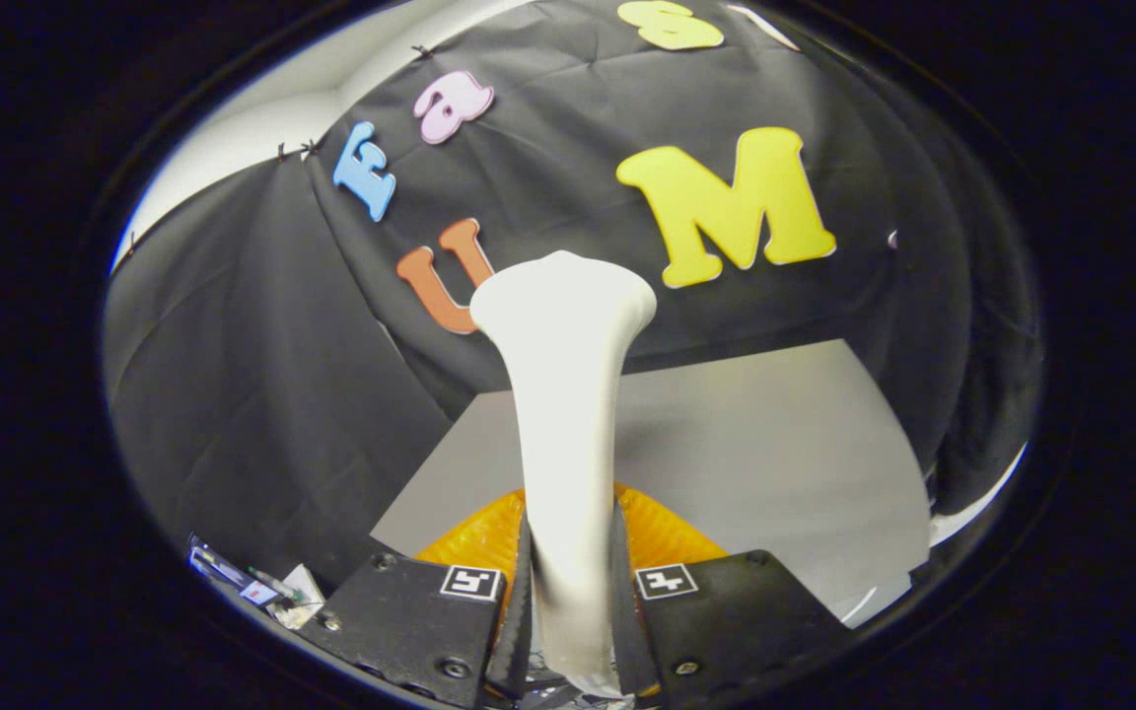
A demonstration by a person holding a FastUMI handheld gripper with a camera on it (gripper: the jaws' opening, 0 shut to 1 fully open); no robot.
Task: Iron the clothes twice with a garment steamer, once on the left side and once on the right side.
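Garment steamer, one, white, handle clamped between both gripper fingers, above one grey table.

A flat, pale grey surface runs up to the black cloth wall. An orange ribbed item shows low over its near edge; whether it rests there cannot be told.

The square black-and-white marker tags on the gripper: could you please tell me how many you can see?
2. One marker tag sits beside the white garment steamer on one finger, the other tag beside it on the opposite finger. More may be hidden.
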